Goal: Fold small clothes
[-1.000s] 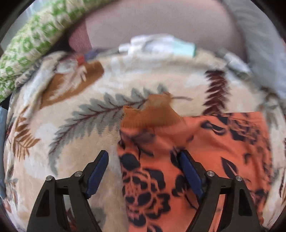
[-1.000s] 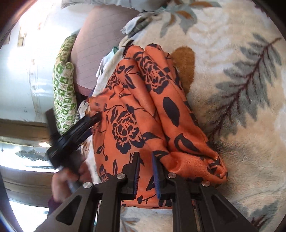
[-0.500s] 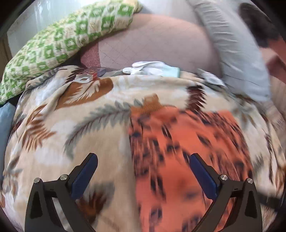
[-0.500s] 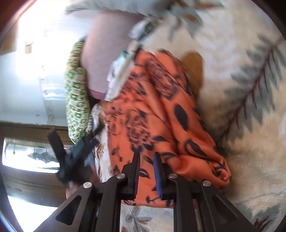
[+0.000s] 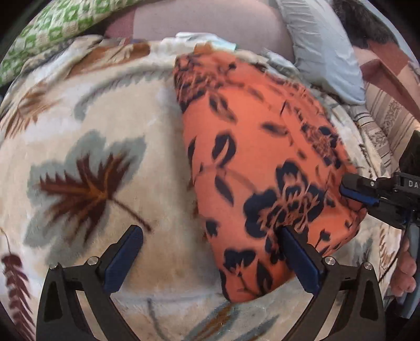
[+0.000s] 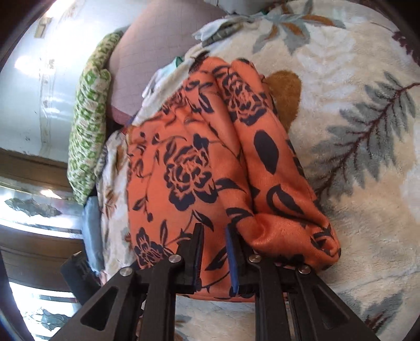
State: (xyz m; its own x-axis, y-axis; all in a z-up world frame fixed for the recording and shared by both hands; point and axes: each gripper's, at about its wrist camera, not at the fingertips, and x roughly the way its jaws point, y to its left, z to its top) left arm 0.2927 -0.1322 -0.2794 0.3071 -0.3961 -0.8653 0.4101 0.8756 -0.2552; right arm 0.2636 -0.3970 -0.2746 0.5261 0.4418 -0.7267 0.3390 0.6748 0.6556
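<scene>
An orange garment with dark blue flowers lies folded into a long bundle on the cream leaf-print blanket. My left gripper hovers wide open over the bundle's near left edge, its right finger above the cloth and its left finger above bare blanket, gripping nothing. My right gripper has its jaws nearly together on the bundle's near edge, where the creases run into the narrow gap. The left wrist view shows that right gripper at the bundle's right edge, with a person's hand behind it.
A green patterned pillow and a pink cushion lie beyond the blanket, with a grey-blue pillow at the back right. A few pale small clothes sit at the blanket's far edge. Striped fabric borders the right side.
My left gripper has opened wider and drawn away from the garment's corner toward the near side. The garment now lies folded over. My right gripper has hardly moved.
</scene>
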